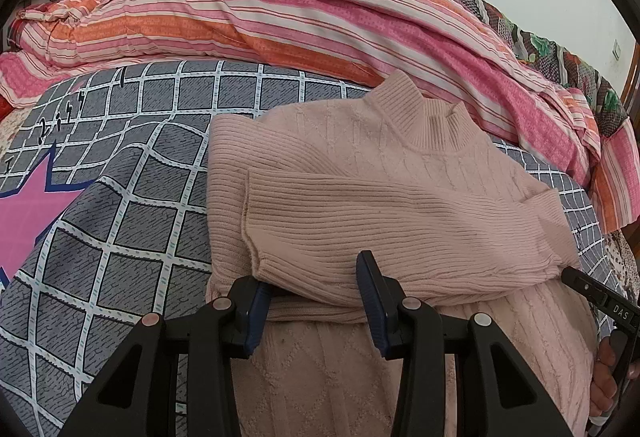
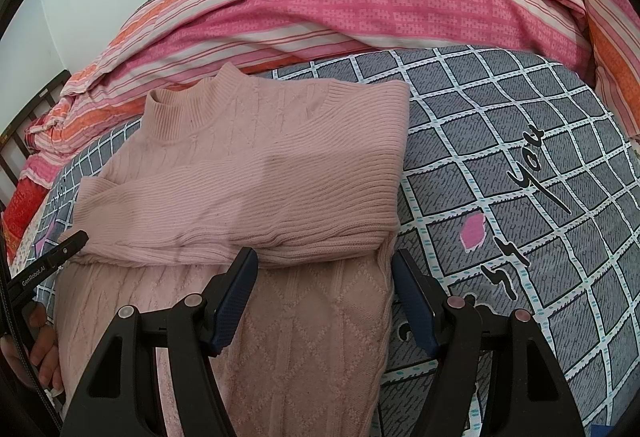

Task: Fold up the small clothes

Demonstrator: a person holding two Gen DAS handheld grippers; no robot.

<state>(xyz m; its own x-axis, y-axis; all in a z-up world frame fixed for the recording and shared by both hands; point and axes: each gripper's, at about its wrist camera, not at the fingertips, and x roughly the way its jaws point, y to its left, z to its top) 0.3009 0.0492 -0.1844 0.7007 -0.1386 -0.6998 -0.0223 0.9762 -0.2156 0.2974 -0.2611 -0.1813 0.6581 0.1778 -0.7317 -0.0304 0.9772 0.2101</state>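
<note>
Currently the pink sweater (image 1: 360,173) lies on the bed directly ahead, collar pointing away from you. Both the left gripper (image 1: 316,301) and right gripper (image 2: 326,297) stand open, empty, straddling its near side edges.

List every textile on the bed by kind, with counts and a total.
Pink knit sweater: 1
Grey checked bedsheet: 1
Pink and orange striped quilt: 1
Dark floral blanket: 1
Total: 4
</note>
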